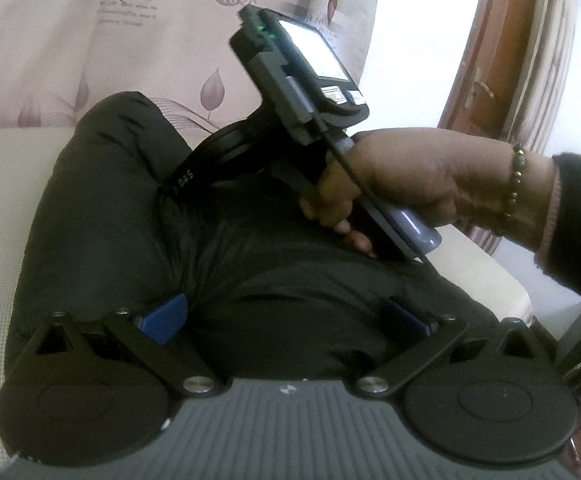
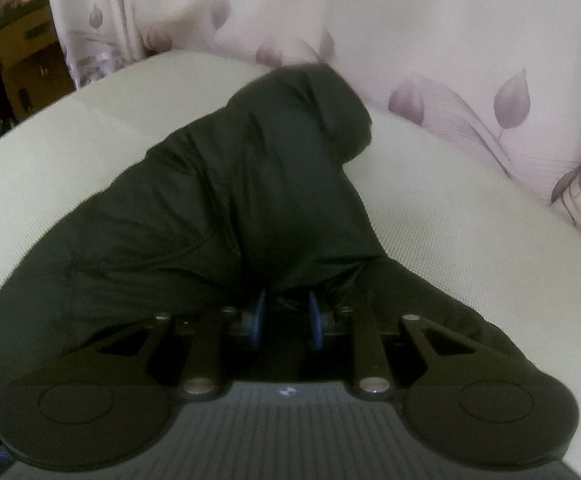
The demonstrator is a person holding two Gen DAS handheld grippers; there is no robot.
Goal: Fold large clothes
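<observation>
— Between the right gripper (image 2: 286,316) and the cloth, is anything caught? From where I stand its blue pads (image 2: 259,312) look drawn in close.

— Narrow, yes, and a dark fold of the black jacket (image 2: 226,184) sits right between them. I'd say it is pinched on that fold, though the fabric is so dark I can't see the pads' faces pressing.

— Which way does the garment run from there?

— Out from the pads toward twelve o'clock, leaning a touch to one: a long padded length, likely a sleeve, ending in a rounded hump near the leaf-print curtain (image 2: 470,48). The rest spreads off to eight o'clock across the cream cushion (image 2: 470,232).

— And the left gripper (image 1: 286,316)?

— Its fingers (image 1: 166,320) stand wide apart, nothing clamped; the jacket body lies under and ahead of them. From that side the right hand (image 1: 402,184) shows at about one o'clock, wrapped round its tool's handle, nose pointing down into the cloth.

— So the right is the nearer one for the fold.

— I'd judge so. It already has the sleeve; the move turns on carrying that length back along its own axis, over the body toward the left gripper.
</observation>
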